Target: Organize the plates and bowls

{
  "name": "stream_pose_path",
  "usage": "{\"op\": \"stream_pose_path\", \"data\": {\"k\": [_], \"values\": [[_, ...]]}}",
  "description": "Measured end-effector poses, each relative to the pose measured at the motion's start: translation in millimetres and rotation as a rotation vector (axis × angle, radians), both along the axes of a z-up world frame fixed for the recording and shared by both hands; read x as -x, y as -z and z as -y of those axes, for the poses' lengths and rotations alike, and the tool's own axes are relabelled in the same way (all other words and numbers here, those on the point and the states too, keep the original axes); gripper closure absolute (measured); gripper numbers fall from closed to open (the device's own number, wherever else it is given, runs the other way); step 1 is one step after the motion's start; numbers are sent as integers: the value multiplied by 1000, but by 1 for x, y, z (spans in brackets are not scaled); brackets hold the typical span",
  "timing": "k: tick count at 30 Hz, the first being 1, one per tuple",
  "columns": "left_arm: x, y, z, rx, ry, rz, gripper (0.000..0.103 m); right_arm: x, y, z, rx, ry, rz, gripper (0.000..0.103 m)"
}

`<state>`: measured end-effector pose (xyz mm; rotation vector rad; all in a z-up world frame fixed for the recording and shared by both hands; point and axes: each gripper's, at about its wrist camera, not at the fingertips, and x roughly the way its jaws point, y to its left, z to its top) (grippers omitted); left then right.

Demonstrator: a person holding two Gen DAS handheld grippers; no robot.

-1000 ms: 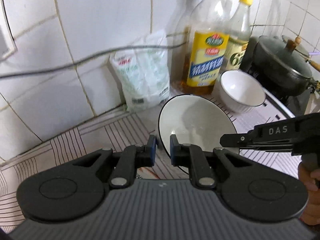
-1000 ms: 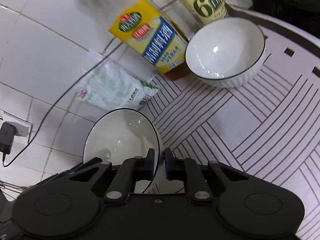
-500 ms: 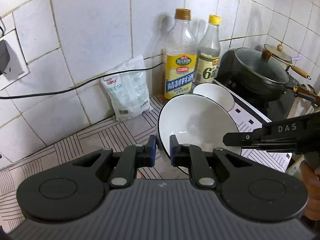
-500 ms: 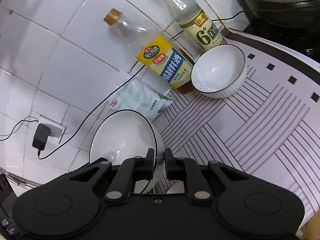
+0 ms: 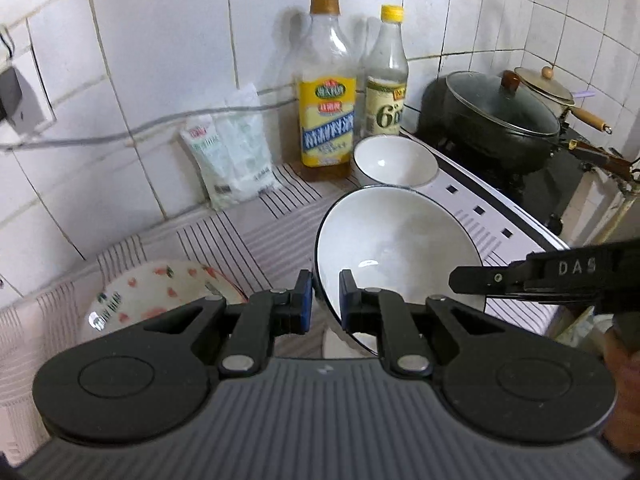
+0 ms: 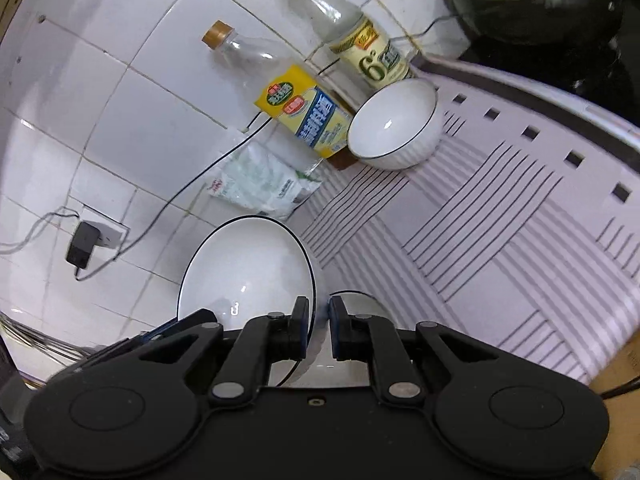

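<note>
Large white bowl (image 5: pixel 394 248), black-rimmed, held tilted above the striped tabletop (image 5: pixel 256 236); left claw (image 5: pixel 322 304) clenched on its near rim, right claw (image 6: pixel 318 322) clenched on the opposite rim. Beyond both claws: small white bowl (image 5: pixel 394 160) beside two bottles (image 5: pixel 328 120). Left of the left claw, below: patterned bowl (image 5: pixel 152 292).

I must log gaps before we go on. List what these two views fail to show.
- Underside of the big bowl: left wrist view, hidden behind the left gripper; in the right wrist view the right gripper covers it.
- Patterned dish: its near part is hidden by the left gripper's body.
- Pot contents: the lidded black pot hides them.
- Bag print: blurred.
</note>
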<state>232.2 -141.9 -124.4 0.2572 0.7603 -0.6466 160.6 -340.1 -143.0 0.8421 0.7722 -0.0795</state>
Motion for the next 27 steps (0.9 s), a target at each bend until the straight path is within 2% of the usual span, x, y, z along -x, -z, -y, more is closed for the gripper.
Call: {"op": "stream_pose_path", "data": {"k": [4, 9, 13, 15, 22, 27], "values": [[8, 15, 4, -30, -25, 2, 91, 8, 12, -3, 17, -2, -4, 89], [9, 32, 3, -43, -38, -64, 91, 14, 22, -5, 65, -18, -1, 89], [10, 38, 6, -48, -35, -83, 92, 17, 25, -13, 169, -48, 0, 89], [11, 41, 12, -91, -23, -78, 92, 19, 26, -15, 198, -53, 10, 89], [-1, 58, 14, -147, -23, -175, 92, 12, 27, -32, 359, -98, -2, 90], [-8, 60, 13, -145, -5, -193, 91, 1, 22, -40, 463, -165, -34, 89]]}}
